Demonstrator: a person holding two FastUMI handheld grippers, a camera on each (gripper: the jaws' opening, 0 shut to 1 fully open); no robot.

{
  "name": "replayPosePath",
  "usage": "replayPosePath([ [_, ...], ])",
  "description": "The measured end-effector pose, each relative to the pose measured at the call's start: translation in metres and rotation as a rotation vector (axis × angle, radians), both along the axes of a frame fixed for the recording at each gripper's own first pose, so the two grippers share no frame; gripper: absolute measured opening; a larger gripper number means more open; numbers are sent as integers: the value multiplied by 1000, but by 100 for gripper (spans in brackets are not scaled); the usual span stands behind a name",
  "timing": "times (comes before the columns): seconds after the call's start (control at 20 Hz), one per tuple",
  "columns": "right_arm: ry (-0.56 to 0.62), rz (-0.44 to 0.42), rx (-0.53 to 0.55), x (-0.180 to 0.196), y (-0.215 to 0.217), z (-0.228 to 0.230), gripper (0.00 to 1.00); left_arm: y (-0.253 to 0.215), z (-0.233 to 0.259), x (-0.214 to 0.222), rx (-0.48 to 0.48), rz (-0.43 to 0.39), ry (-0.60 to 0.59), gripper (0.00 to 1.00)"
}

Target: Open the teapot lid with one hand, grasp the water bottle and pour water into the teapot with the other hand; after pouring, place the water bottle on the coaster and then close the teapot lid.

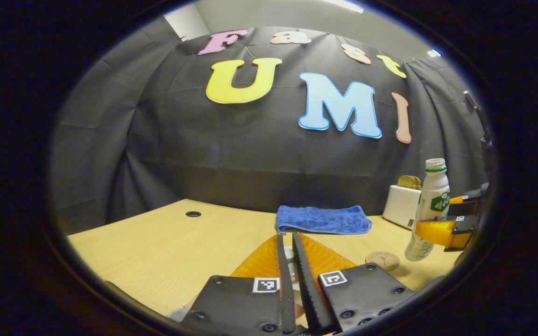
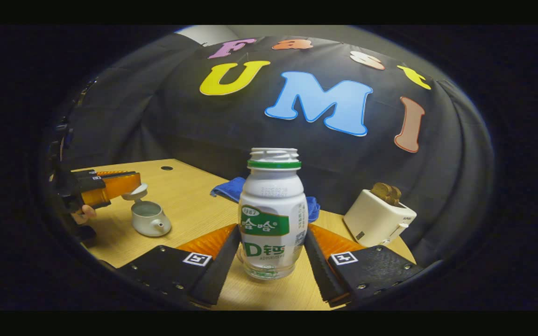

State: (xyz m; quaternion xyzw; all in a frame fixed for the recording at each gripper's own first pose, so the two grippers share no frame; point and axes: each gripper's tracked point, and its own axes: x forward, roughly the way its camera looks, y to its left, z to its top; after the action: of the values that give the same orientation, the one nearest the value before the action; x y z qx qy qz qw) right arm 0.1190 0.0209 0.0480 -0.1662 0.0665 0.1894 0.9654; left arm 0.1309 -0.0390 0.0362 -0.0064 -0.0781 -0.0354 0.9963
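Bottle (image 2: 272, 214) is standing upright on the table (image 2: 189, 205), its long axis vertical and its open mouth at the top, dead centre between the fingers of the right claw (image 2: 271, 261). That claw is spread around the lower body; the jaws are flanking it closely, but I cannot tell whether both are pressing, so I judge the grasp as not yet made. The coming move is turning on this: the bottle is lying straight ahead, so a plain squeeze should take it.

Farther left, the left claw (image 2: 131, 184) is holding the lid (image 2: 136, 191) lifted just above the open teapot (image 2: 150, 218). In the left gripper view that claw (image 1: 292, 261) is clenched on the lid (image 1: 289, 254), with the coaster (image 1: 382, 260) sitting just beside the bottle (image 1: 430, 210).
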Motion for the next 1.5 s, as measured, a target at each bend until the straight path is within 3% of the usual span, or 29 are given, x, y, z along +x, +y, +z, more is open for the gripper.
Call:
replayPosePath([
  [0.45,3,10,25,0,-9,3,78,-14,-20,12,40,-5,46,18],
  [0.5,5,10,28,0,-10,2,78,-15,-21,13,39,-5,46,0],
  [0.55,9,7,29,1,-12,0,78,-16,-21,12,36,-5,46,18],
  [0.7,20,8,35,1,-14,-2,78,-18,-20,11,25,-12,41,18],
  [0.75,22,9,37,0,-14,-2,78,-21,-21,11,24,-22,42,0],
  [0.8,23,9,41,1,-15,-4,78,-24,-22,11,24,-27,44,18],
  [1.2,27,18,39,-1,-16,-3,78,-23,-25,10,89,10,24,18],
  [1.25,25,18,41,0,-16,-2,78,-21,-27,12,91,15,30,0],
  [1.3,26,19,42,0,-16,-2,78,-20,-30,12,93,19,41,0],
  [1.35,25,19,41,0,-14,-3,78,-20,-30,11,94,23,39,18],
  [1.4,27,19,42,1,-14,-4,78,-20,-29,9,98,29,36,0],
  [1.45,31,18,46,2,-14,-4,78,-21,-29,10,103,32,37,19],
  [1.5,37,17,50,2,-13,-5,78,-23,-30,10,104,28,40,20],
])
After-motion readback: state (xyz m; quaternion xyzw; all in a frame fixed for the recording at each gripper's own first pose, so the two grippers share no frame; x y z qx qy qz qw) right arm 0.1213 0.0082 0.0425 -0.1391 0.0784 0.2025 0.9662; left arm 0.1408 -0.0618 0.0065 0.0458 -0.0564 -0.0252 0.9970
